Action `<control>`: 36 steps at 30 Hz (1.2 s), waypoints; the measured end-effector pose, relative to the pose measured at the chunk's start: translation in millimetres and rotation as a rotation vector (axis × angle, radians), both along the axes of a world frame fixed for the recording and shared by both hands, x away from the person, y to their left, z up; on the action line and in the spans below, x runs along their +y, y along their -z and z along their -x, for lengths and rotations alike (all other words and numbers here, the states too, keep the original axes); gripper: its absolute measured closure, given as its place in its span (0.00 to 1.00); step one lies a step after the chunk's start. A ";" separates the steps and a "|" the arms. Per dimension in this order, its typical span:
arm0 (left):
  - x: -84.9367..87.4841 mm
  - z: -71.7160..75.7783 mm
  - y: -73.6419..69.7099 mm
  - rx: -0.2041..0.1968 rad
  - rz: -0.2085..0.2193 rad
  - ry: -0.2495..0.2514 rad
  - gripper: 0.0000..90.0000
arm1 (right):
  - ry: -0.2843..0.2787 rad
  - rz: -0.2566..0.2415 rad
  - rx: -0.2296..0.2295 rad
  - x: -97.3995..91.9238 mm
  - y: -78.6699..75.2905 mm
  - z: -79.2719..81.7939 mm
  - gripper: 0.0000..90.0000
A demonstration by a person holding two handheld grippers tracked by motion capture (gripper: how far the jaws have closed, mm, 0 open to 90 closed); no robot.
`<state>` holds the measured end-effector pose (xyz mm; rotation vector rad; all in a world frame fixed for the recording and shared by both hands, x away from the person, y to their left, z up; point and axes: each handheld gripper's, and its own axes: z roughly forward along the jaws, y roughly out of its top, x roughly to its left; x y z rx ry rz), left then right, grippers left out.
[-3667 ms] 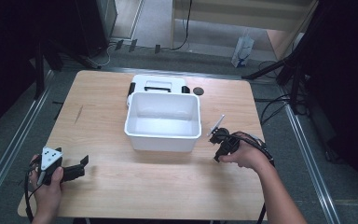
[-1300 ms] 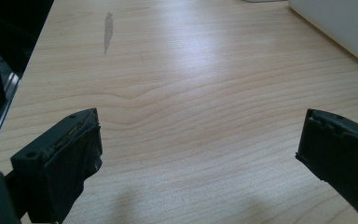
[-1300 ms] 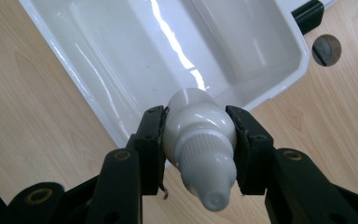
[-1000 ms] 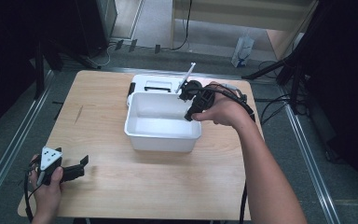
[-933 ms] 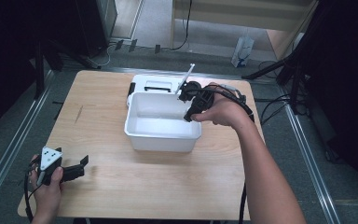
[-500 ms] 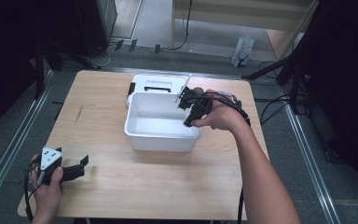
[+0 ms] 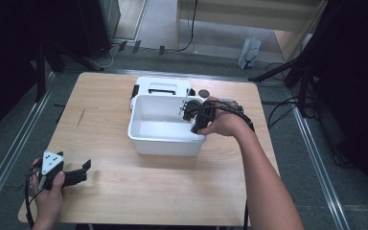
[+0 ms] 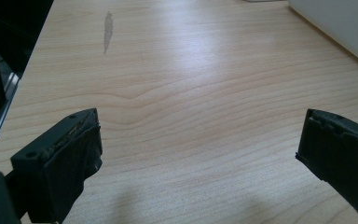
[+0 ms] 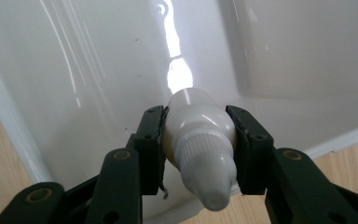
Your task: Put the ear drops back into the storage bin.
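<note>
We hold the bottle (image 9: 198, 140) pinched between the right gripper (image 9: 199, 140)'s 2 fingers, low inside the tub (image 7: 165, 143). Released tilted, it could roll or knock the wall. Our left gripper (image 8: 200, 149) idles, fingers spread, over the table (image 8: 191, 84).

Wooden table (image 7: 124, 191); grey floor (image 7: 158, 28)

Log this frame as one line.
right gripper: shut on white bottle | over white tub | left gripper: jaws open, empty
</note>
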<state>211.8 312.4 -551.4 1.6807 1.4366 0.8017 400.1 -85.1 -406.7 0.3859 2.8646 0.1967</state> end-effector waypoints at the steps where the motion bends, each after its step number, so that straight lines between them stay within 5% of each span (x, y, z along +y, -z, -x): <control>1: 0.2 -0.1 0.0 0.000 -0.002 0.001 0.00 | -0.001 0.009 -0.003 -0.6 1.3 0.3 0.67; 13: 0.5 0.1 0.0 -0.001 0.004 0.002 0.00 | -0.027 0.037 0.023 0.7 14.7 -3.9 0.67; 23: 0.6 0.2 -0.1 -0.001 0.005 0.002 0.00 | 0.022 0.059 0.094 5.8 22.8 -8.7 0.67; 36: 0.8 0.1 -0.1 0.000 0.006 0.003 0.00 | 0.054 0.060 0.094 6.2 24.4 -11.3 0.70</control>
